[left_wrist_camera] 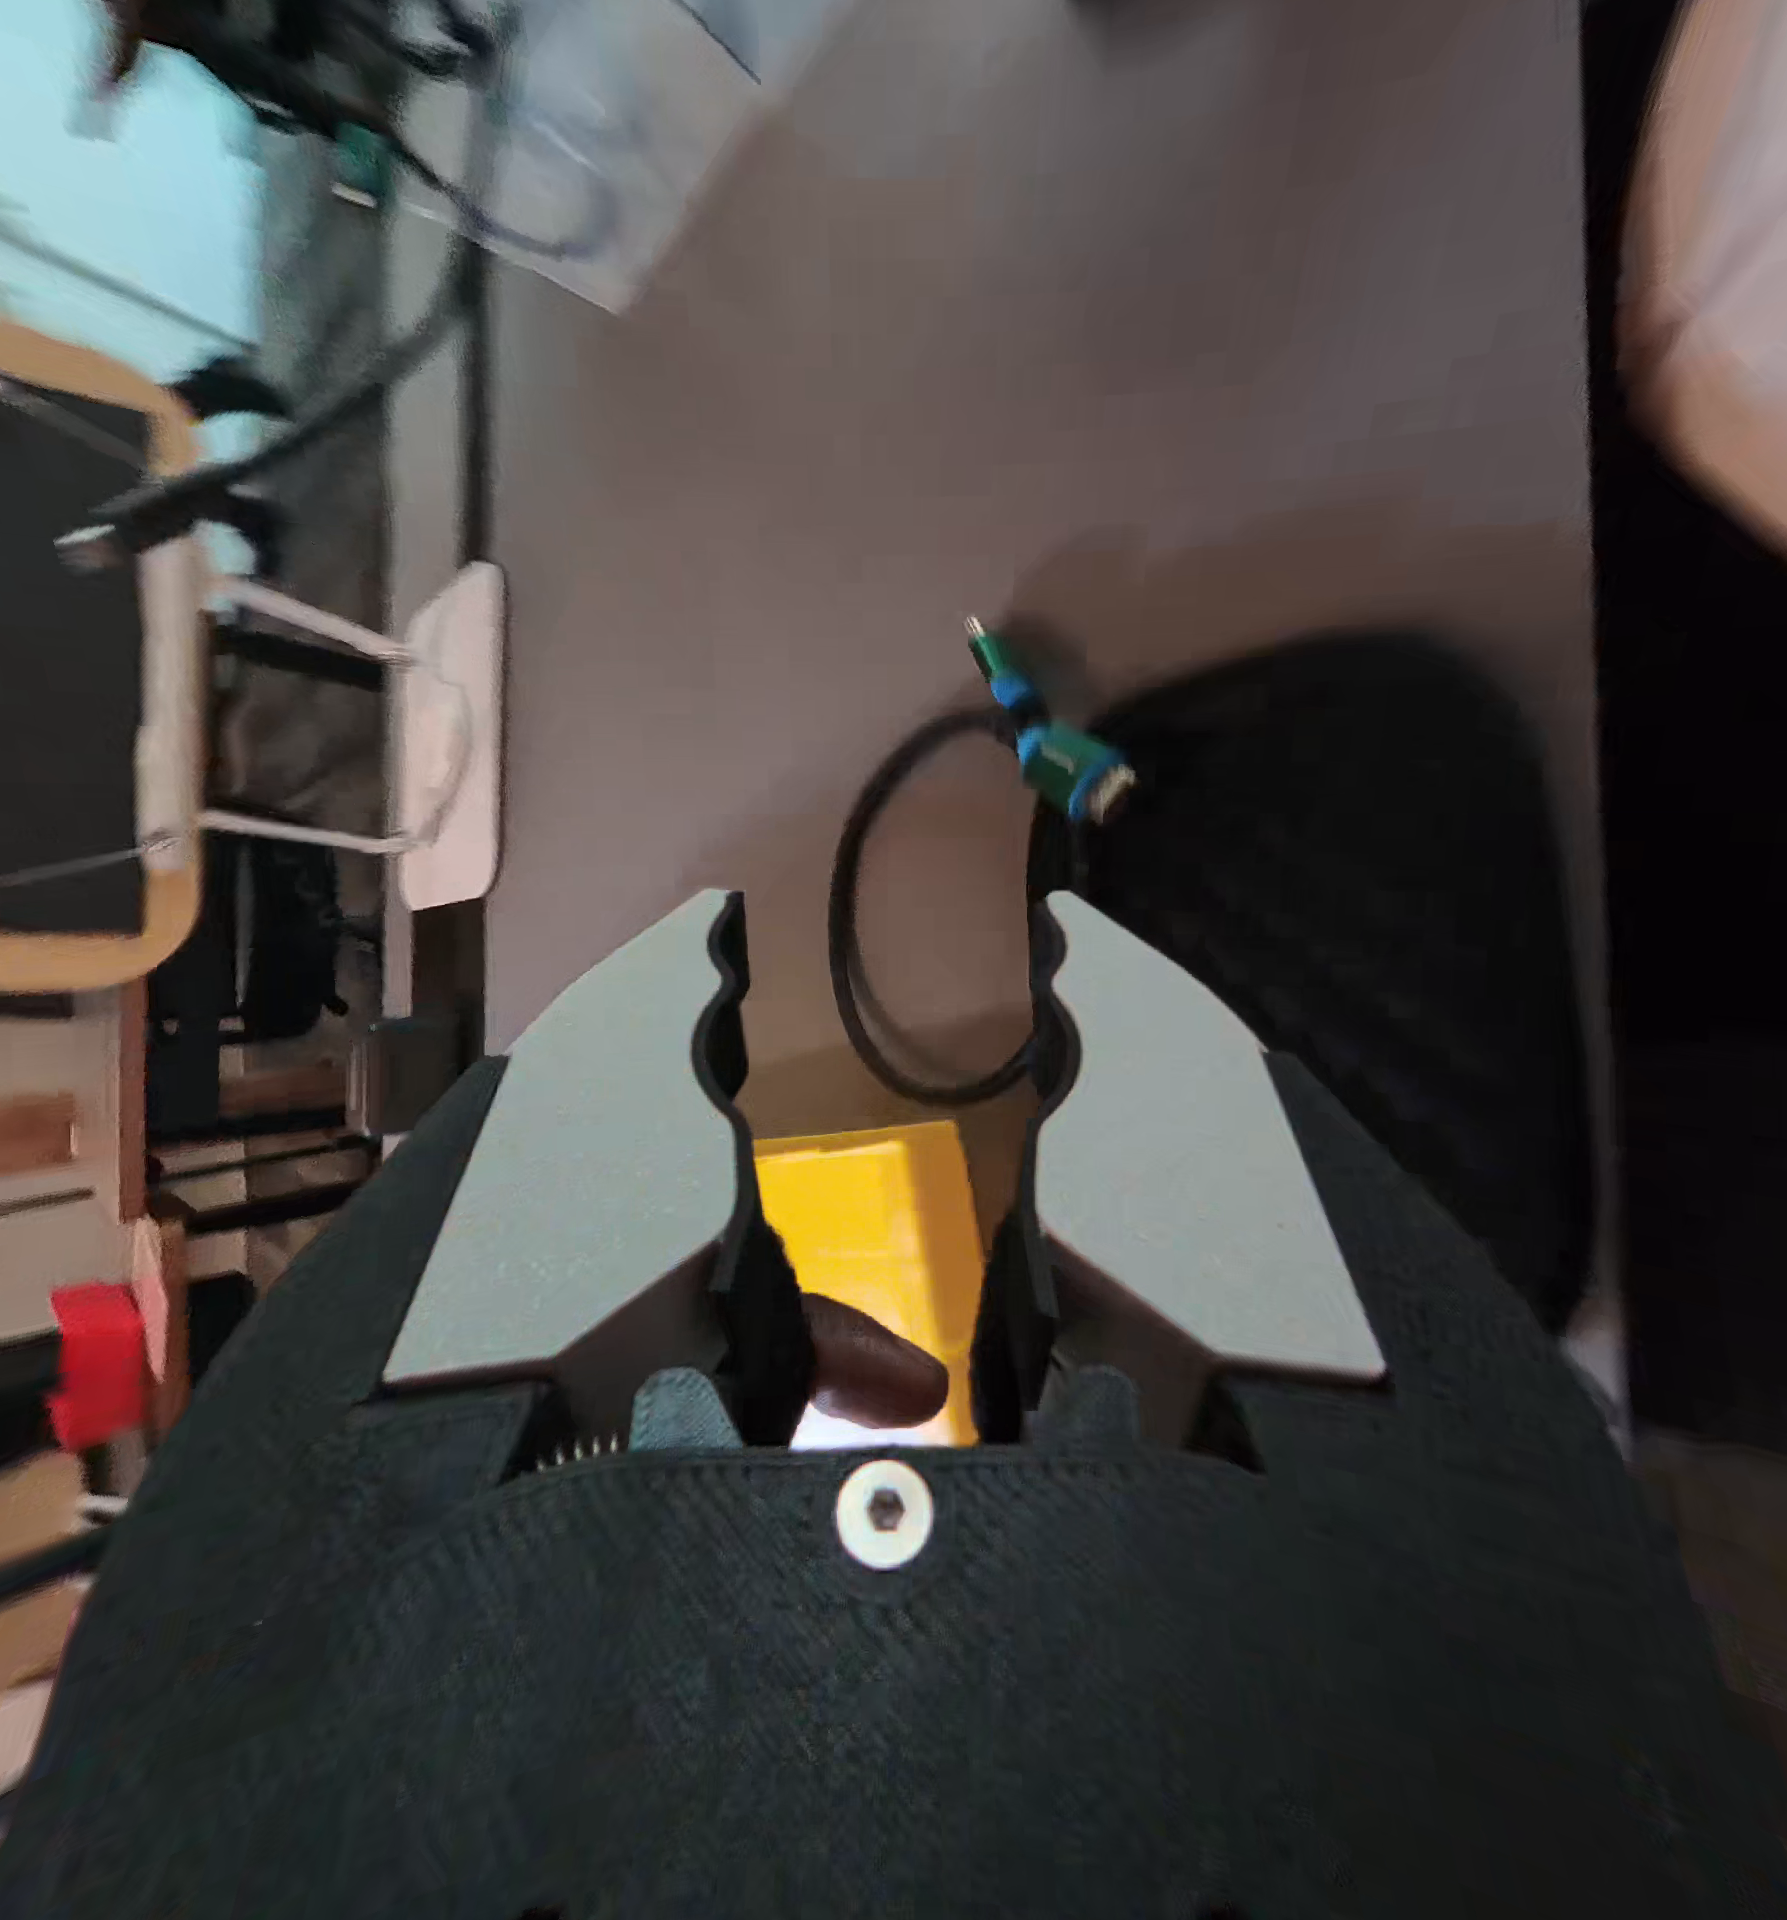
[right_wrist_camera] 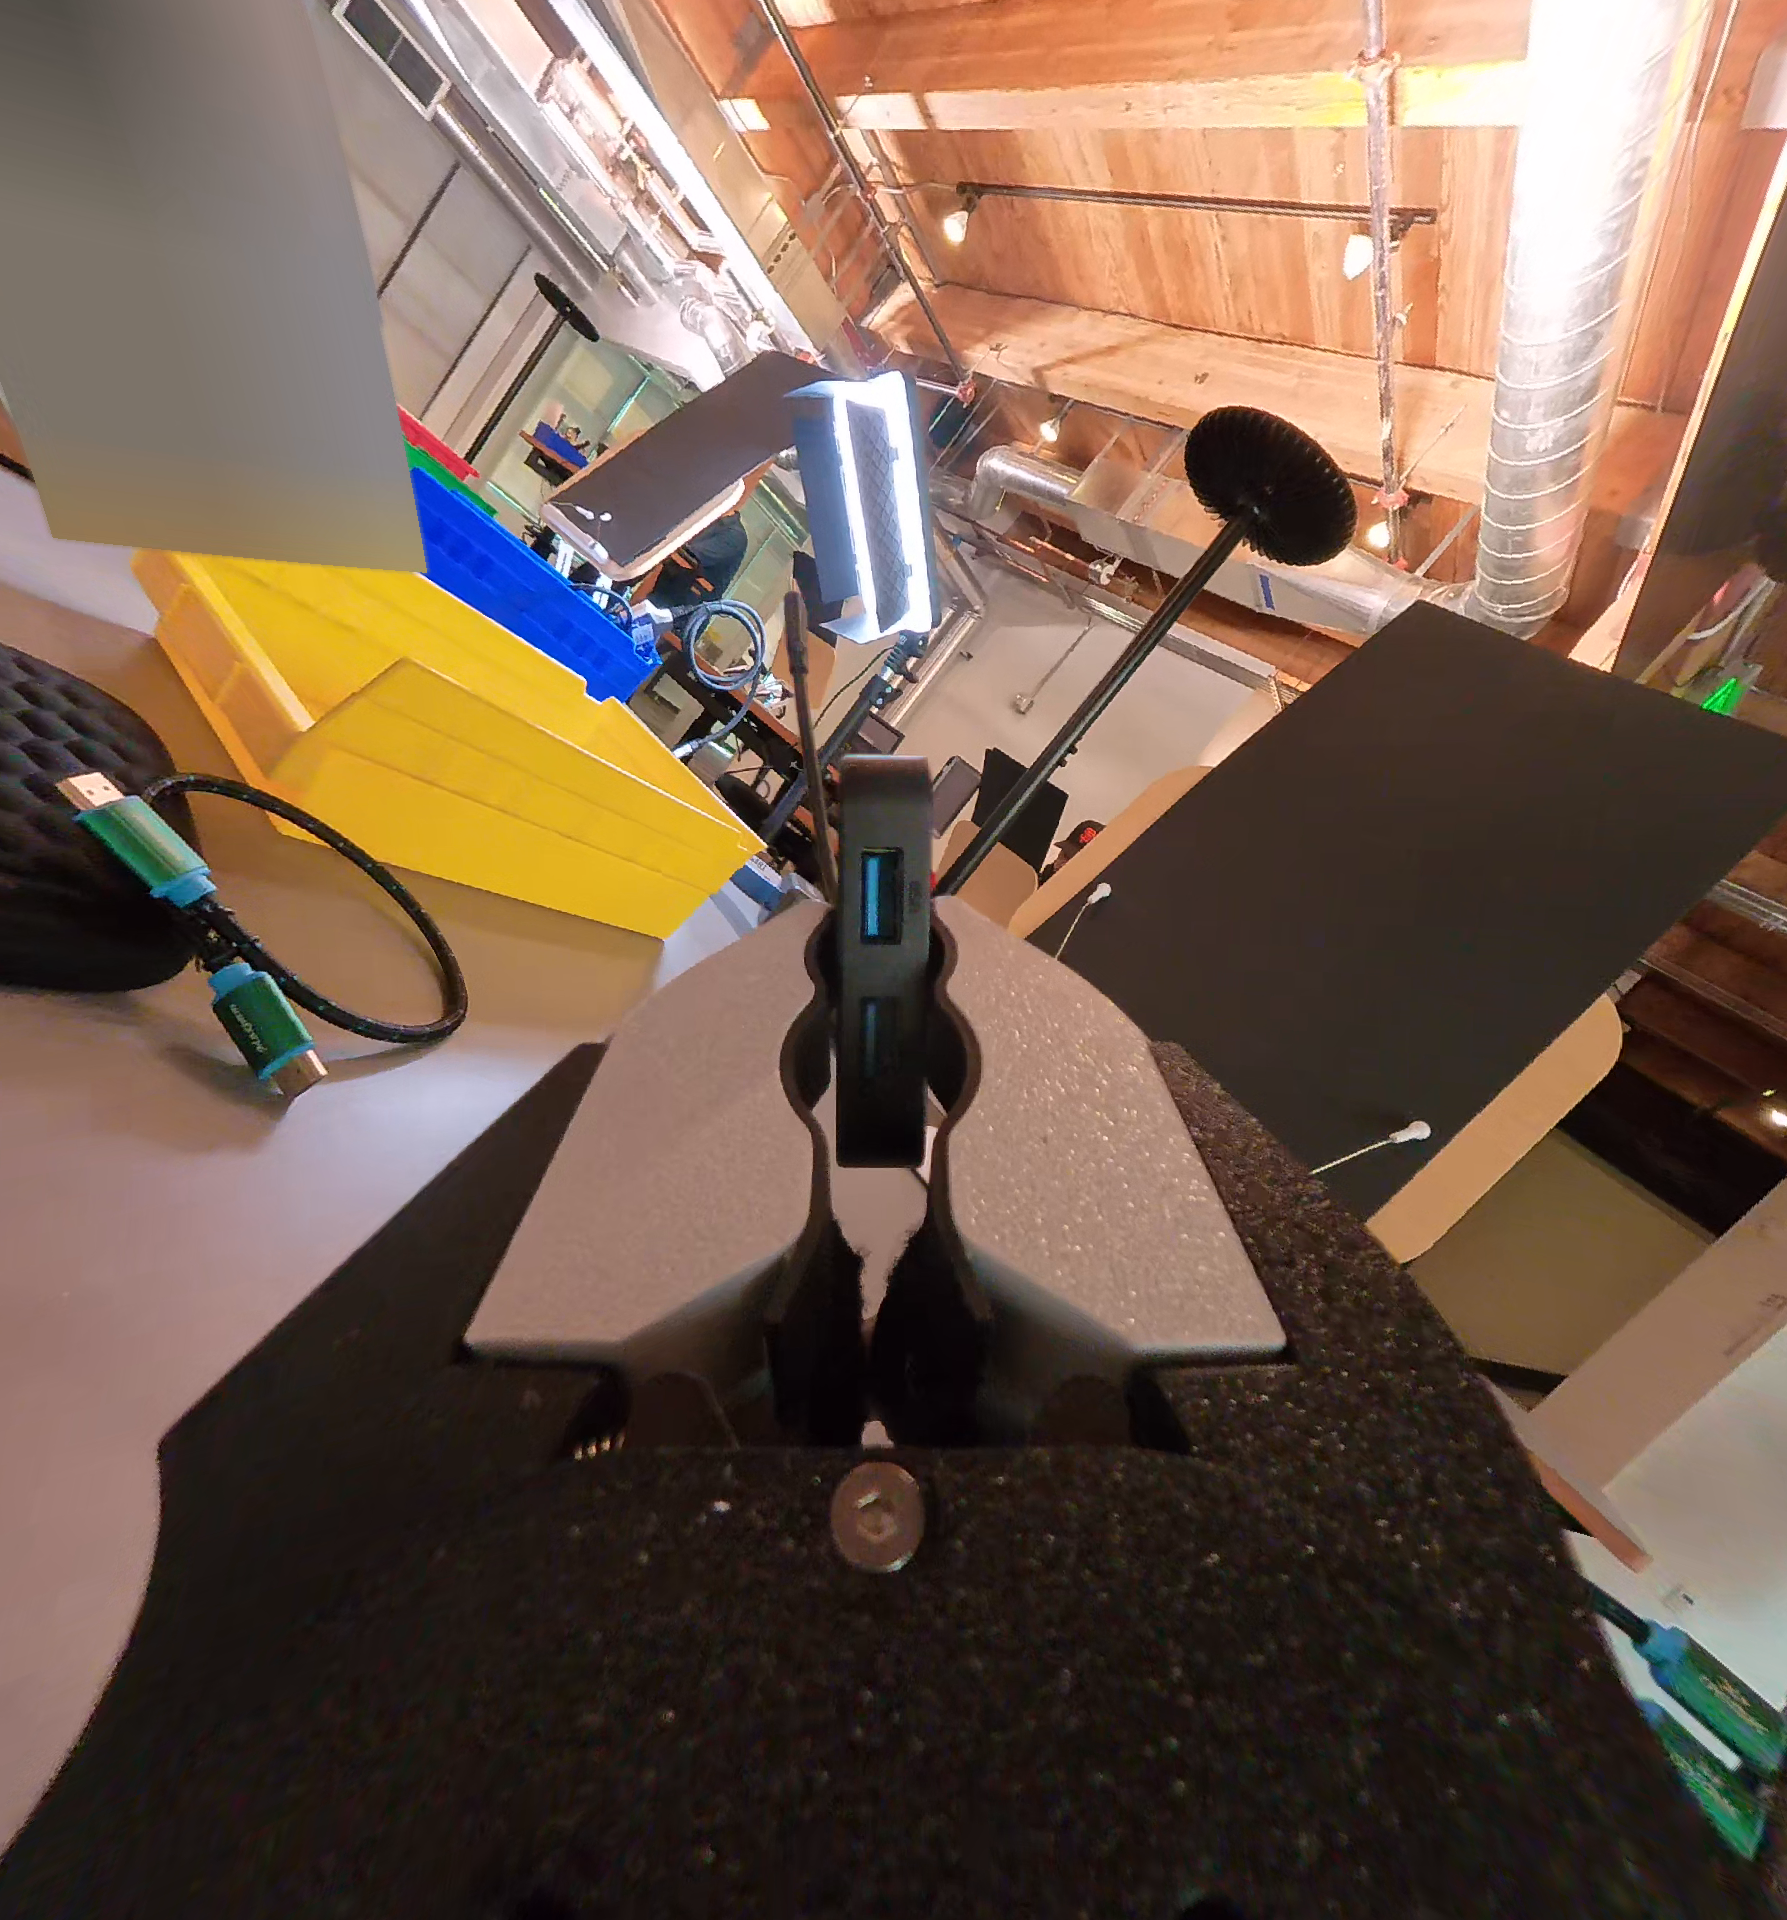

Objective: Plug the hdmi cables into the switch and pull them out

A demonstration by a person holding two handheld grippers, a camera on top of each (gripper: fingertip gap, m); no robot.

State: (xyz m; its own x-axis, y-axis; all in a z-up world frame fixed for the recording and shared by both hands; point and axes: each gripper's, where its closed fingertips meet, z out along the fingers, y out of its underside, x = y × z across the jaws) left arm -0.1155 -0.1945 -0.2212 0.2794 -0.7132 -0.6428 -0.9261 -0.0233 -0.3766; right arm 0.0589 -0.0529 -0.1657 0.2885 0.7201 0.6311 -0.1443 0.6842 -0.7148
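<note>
One switch [right_wrist_camera: 881, 966], one looped cable [right_wrist_camera: 349, 914] with two green plugs, two yellow bins [right_wrist_camera: 473, 727] — one blue [right_wrist_camera: 525, 582] behind — one black pad [right_wrist_camera: 6, 821], far left.

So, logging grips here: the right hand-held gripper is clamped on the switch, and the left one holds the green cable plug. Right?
Not quite. The left hand-held gripper is open and empty in the left wrist view; the cable lies on the table. The right hand-held gripper does clamp the switch.

Left wrist view motion-blurred; right sharp, with glaring duct [right_wrist_camera: 1564, 312], edges warped.
</note>
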